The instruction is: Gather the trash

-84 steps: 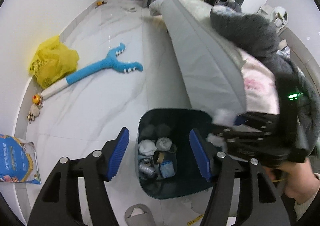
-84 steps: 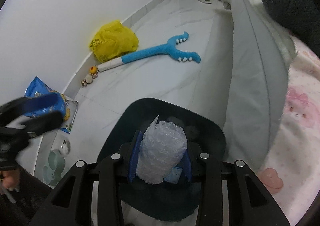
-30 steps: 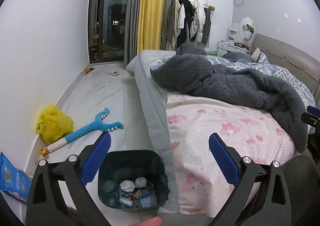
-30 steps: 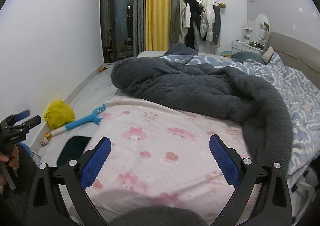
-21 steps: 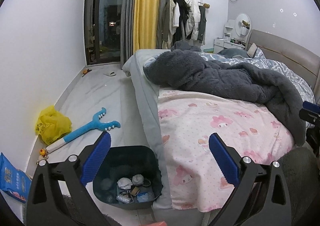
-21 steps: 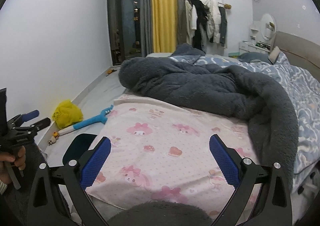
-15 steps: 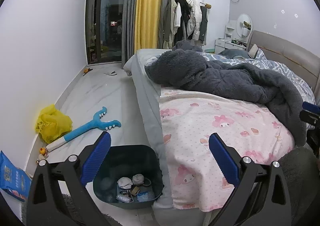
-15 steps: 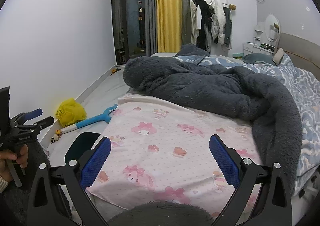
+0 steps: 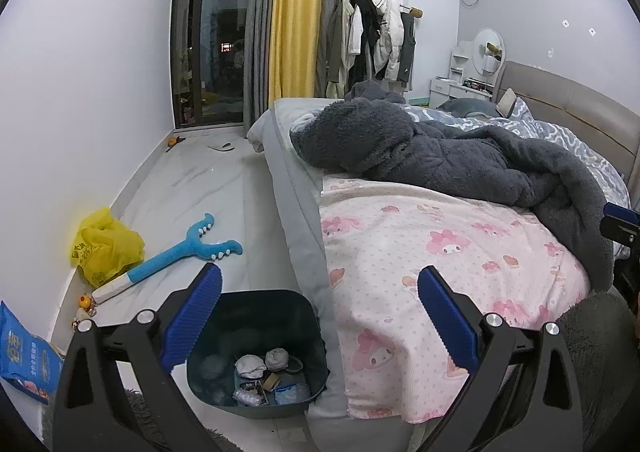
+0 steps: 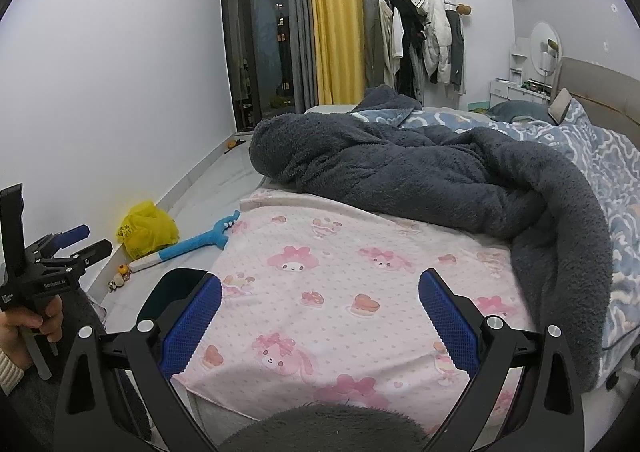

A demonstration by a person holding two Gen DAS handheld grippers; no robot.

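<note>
A dark teal trash bin [image 9: 308, 320] stands on the floor beside the bed, with crumpled tissues [image 9: 250, 365] and several small scraps inside. Its rim [image 10: 160, 288] also peeks out in the right wrist view. My left gripper [image 9: 320, 316] hangs high above the bin and the bed edge, open and holding nothing. My right gripper [image 10: 320, 316] is open and bare over the pink cartoon-print sheet [image 10: 340, 292]. The left gripper [image 10: 76, 240] shows again at the left of the right wrist view, held by a hand [image 10: 28, 322].
A yellow plastic bag [image 9: 104, 246], a blue plush toy [image 9: 180, 250] and a blue snack bag [image 9: 20, 356] lie on the white floor along the wall. A dark grey fleece blanket [image 10: 420, 180] covers the bed. Clothes hang on a rack [image 9: 372, 40] by the curtains.
The right gripper let go of the crumpled clear plastic over the bin and now stands open. Both grippers rose and pulled back from the bin to above bed level.
</note>
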